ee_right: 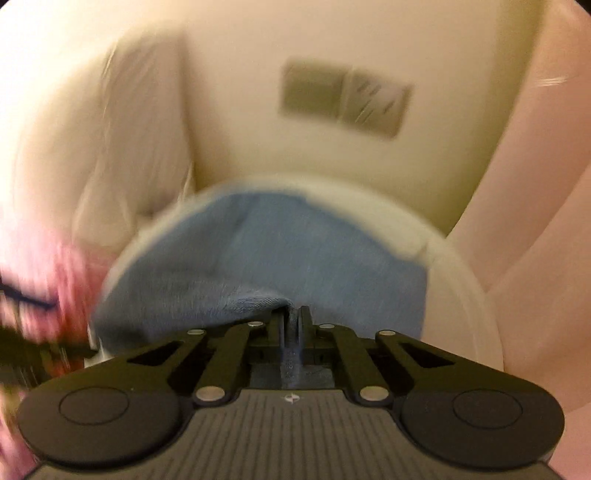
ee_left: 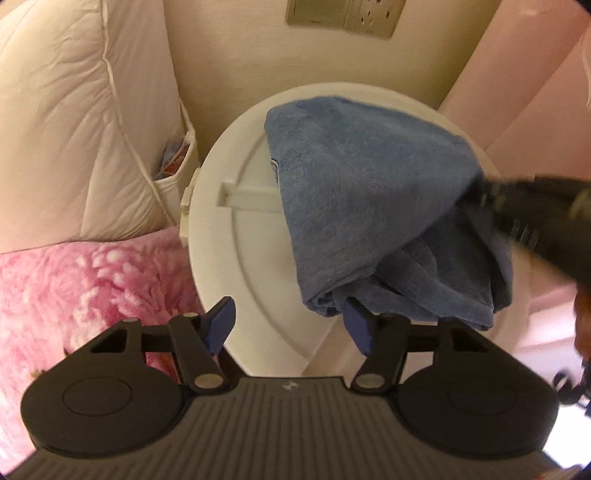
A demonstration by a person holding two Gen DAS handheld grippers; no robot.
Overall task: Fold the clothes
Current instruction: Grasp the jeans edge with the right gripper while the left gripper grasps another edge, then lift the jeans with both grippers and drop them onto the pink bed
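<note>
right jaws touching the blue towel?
Touching. The right wrist view shows the right gripper with its jaws shut on a pinched fold of the blue towel, cloth running between them; the towel lies on the round white lid.

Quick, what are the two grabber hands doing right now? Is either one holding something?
Left gripper: open, holding nothing; the blue cloth lies just ahead of it.
Right gripper: shut on the blue cloth.

A towel (ee_left: 373, 206) is lying on a round lid (ee_left: 236, 236), with a pillow (ee_left: 74, 110) left of the lid and a wall socket (ee_left: 343, 16) behind it.
</note>
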